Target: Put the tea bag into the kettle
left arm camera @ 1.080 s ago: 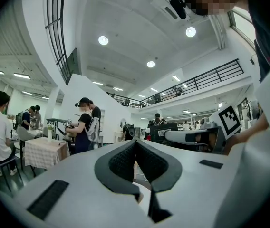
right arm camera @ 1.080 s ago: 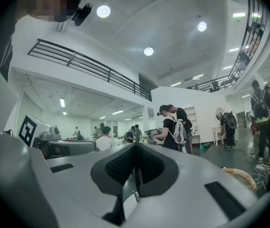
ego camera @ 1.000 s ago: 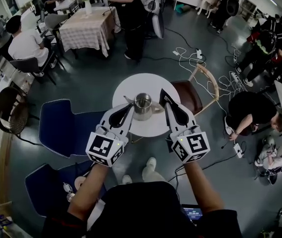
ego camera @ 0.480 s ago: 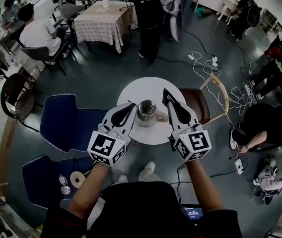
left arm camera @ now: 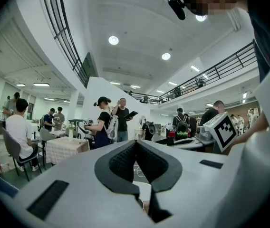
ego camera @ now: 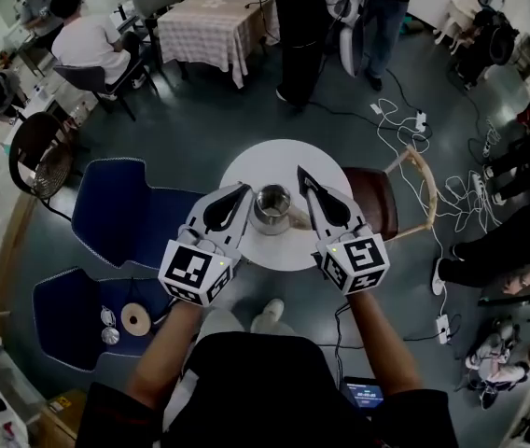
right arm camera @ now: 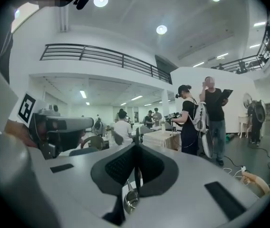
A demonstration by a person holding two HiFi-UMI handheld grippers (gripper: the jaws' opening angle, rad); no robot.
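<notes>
kettle (ego camera: 271,209) between left gripper (ego camera: 243,191) and right gripper (ego camera: 303,175), jaws together

floor (ego camera: 172,147) dark grey | blue chairs (ego camera: 116,222) left | checked-cloth table (ego camera: 211,26) behind | round ceiling lights (left arm camera: 113,40)

Your kettle (ego camera: 271,205) is bare metal, polished enough to throw back the light. It stands on a round table (ego camera: 246,161) with a smooth white top. Your left gripper (ego camera: 246,188) and right gripper (ego camera: 300,170) have matt grey plastic shells. The pads (left arm camera: 120,163) inside the jaws are black and finely ribbed, rubber by the look of it. The blue chair (ego camera: 116,222) is covered in cloth. The wooden chair (ego camera: 421,171) has a pale frame and a glossy brown seat. The floor (ego camera: 181,119) is dark with a dull sheen.
</notes>
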